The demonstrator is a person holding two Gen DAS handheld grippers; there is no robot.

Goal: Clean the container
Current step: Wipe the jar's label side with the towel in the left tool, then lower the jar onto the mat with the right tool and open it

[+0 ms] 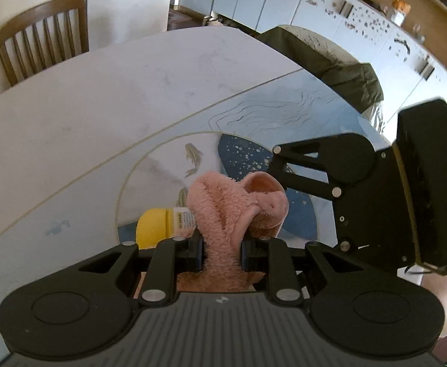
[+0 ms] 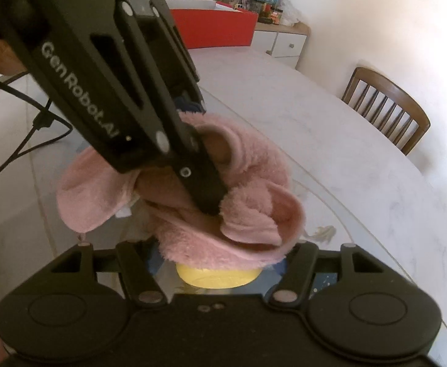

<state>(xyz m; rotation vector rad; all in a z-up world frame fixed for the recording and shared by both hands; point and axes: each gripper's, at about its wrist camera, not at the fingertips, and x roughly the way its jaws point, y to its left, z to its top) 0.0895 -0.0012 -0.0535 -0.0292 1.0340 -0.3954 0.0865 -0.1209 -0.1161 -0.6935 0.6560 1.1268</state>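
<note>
My left gripper [image 1: 222,250] is shut on a fluffy pink cloth [image 1: 232,205] that bunches up above its fingers. Just left of the cloth, a yellow container [image 1: 159,226] with a printed label pokes out. My right gripper [image 1: 277,165] reaches in from the right, its fingertips hidden behind the cloth. In the right wrist view the yellow container [image 2: 217,278] sits gripped between the fingers of my right gripper [image 2: 220,272]. The pink cloth [image 2: 254,214] lies draped over its top. The left gripper [image 2: 208,205] comes down from the upper left into the cloth.
All this happens over a white marble table [image 1: 101,91] with a blue fish-pattern mat [image 1: 284,113] under glass. Wooden chairs [image 1: 43,36] [image 2: 388,107] stand at the table's edge. A dark green jacket [image 1: 330,58] lies at the far side, and a black cable [image 2: 33,122] at the left.
</note>
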